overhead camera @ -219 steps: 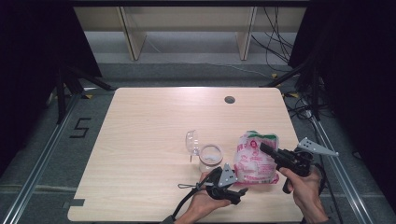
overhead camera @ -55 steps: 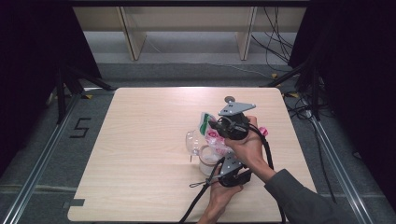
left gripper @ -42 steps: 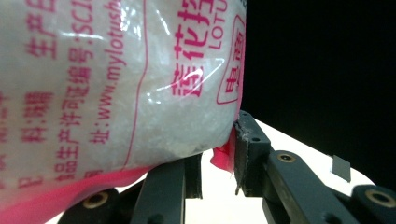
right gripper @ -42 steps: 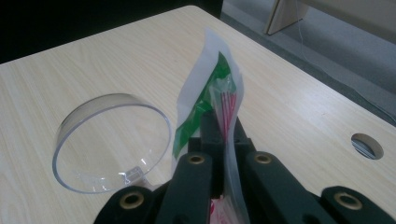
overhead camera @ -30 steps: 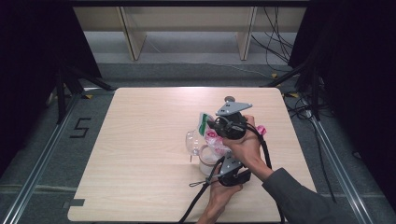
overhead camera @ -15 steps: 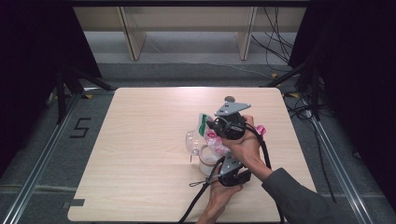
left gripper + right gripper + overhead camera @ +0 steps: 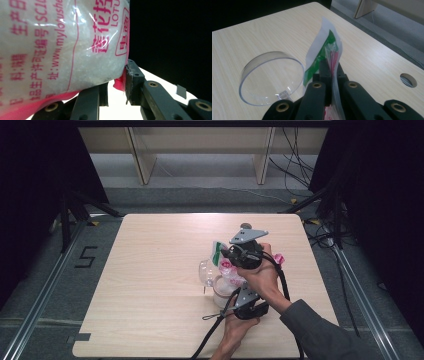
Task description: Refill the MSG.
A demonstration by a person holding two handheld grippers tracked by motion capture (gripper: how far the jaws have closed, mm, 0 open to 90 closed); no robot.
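While both hands sit at the near right of the table (image 7: 150, 270), the work centres on a plastic bag (image 7: 62, 47) printed with pink characters and filled with white granules. Right gripper (image 7: 329, 72): jaws pressed together on the bag's top edge, a flat strip of clear film with a green band and thin red lines, which stands up between the black jaws in the right gripper view. In the high view this gripper (image 7: 230, 256) is held above the bag (image 7: 231, 272), its grey three-cornered plate on top.

Left gripper (image 7: 116, 85): jaws pinching the lower pink edge of the bag; the bulk of the bag bulges above and to the left of the jaws in the left gripper view. In the high view it (image 7: 235, 296) sits nearer the person, below the right one, cable trailing toward the table's near edge.

Clear plastic jar (image 7: 272, 77): lies on its side on the tabletop just beside the bag's top strip, open mouth toward the right gripper's camera. In the high view the jar (image 7: 206, 272) is immediately left of the bag.

Round hole (image 7: 408, 80) in the tabletop, well apart from the work.
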